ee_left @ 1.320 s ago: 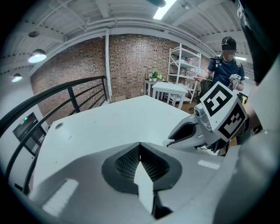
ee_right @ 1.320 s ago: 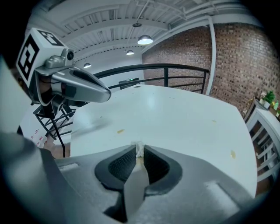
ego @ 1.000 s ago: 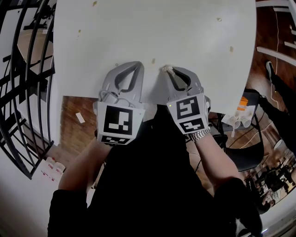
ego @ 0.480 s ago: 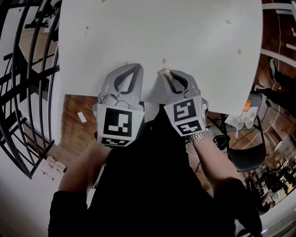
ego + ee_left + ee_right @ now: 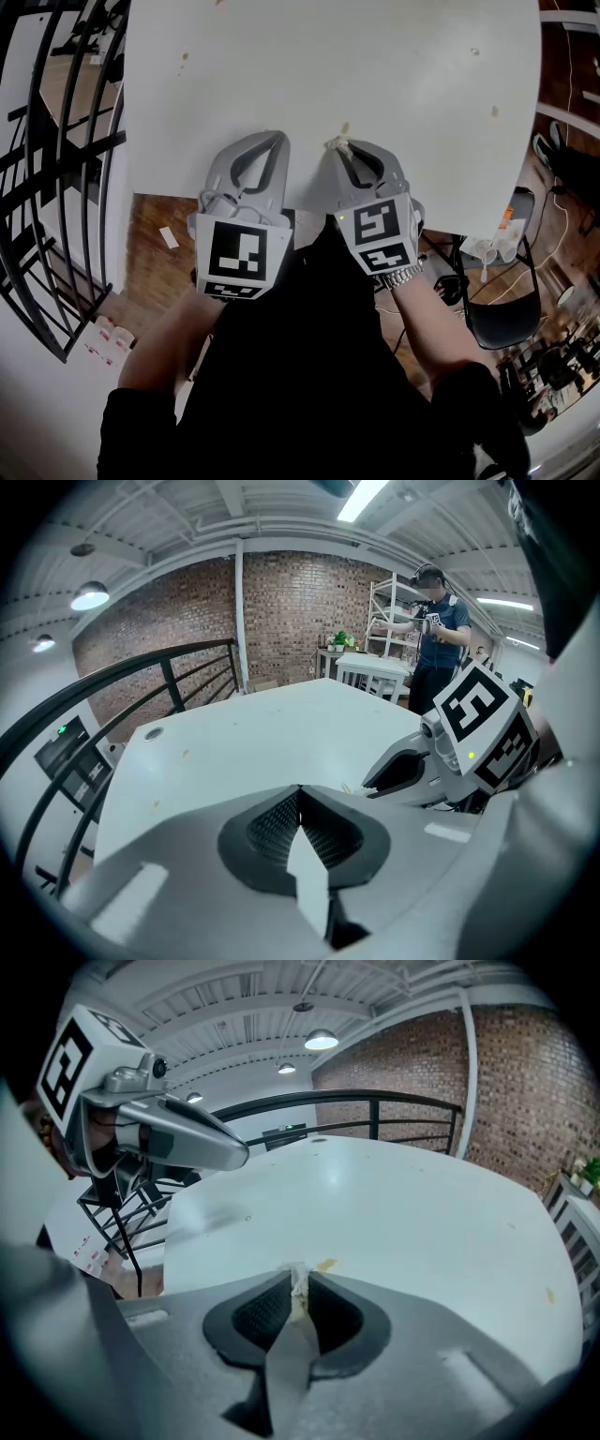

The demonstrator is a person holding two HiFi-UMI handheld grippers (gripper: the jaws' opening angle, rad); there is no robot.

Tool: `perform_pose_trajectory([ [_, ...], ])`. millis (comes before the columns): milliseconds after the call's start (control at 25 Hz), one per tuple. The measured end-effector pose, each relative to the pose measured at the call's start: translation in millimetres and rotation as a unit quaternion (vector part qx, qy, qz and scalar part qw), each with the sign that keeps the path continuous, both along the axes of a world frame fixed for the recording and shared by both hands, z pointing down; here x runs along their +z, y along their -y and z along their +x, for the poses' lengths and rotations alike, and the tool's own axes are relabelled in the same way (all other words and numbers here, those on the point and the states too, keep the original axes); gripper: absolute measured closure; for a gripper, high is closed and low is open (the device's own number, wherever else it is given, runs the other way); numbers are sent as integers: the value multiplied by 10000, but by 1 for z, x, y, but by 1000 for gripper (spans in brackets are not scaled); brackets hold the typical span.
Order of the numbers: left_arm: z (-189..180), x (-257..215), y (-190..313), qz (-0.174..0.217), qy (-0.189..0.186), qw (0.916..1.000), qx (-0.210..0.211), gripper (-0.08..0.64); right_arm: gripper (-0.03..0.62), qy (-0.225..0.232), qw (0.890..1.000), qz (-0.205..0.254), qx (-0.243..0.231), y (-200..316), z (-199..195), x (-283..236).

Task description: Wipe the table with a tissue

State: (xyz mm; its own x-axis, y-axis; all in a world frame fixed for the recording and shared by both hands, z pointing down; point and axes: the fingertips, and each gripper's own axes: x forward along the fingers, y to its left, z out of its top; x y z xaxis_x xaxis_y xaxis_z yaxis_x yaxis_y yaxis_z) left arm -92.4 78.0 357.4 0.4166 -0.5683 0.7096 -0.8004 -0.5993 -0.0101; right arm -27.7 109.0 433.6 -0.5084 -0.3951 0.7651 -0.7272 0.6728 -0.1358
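Note:
The white table (image 5: 375, 56) fills the top of the head view, with small crumbs (image 5: 344, 128) scattered on it. My right gripper (image 5: 336, 143) is at the table's near edge, shut on a small wad of white tissue (image 5: 299, 1290) that pokes out between its tips, just short of a yellowish crumb (image 5: 325, 1265). My left gripper (image 5: 281, 137) is beside it on the left, jaws shut with nothing between them (image 5: 300, 787). Each gripper shows in the other's view: the right gripper (image 5: 403, 771) and the left gripper (image 5: 187, 1138).
A black metal railing (image 5: 56, 169) runs along the table's left side above a wooden floor. Further crumbs (image 5: 184, 56) lie at far left and at right (image 5: 494, 111). A dark chair (image 5: 497, 319) stands at lower right. A person (image 5: 439, 639) stands by white shelves beyond the table.
Both grippers have slid left along the table's near edge. The crumb that lay left of the right gripper's tip now sits just ahead of it. Both jaws stand as before.

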Motion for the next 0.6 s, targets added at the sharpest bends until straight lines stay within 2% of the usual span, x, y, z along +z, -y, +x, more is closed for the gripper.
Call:
perform_pose_trajectory([
  [600,-8,-2,19,-21,34,10000,36,542,548,12,9999,39,148,26,-2,-2],
])
